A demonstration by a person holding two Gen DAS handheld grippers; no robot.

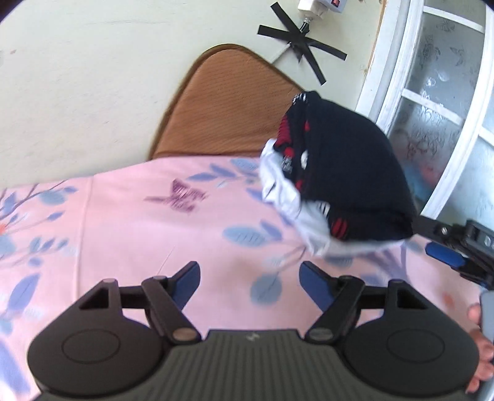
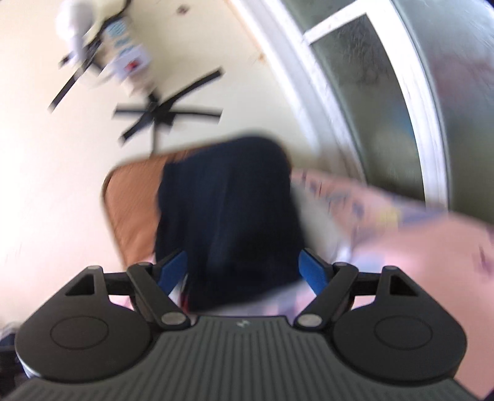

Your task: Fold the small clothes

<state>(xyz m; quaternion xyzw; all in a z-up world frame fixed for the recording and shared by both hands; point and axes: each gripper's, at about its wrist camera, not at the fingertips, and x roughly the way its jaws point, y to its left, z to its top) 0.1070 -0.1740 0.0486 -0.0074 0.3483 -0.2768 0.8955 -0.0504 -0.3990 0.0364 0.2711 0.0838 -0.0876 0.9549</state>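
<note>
A dark navy garment (image 1: 349, 172) with red and white marks and a pale grey part lies bunched at the right on the pink floral sheet (image 1: 154, 234). My left gripper (image 1: 250, 279) is open and empty over the sheet, to the left of and nearer than the garment. The right gripper (image 1: 447, 246) shows at the right edge next to the garment. In the blurred right wrist view the navy garment (image 2: 228, 216) lies between the wide-open fingers of my right gripper (image 2: 244, 268); the fingers stand apart and do not clamp it.
A brown cushion (image 1: 228, 101) lies beyond the sheet on the pale floor. Black tape strips (image 1: 302, 46) and a white power strip (image 1: 321, 6) sit on the floor farther off. A white-framed frosted glass door (image 1: 432, 108) stands at the right.
</note>
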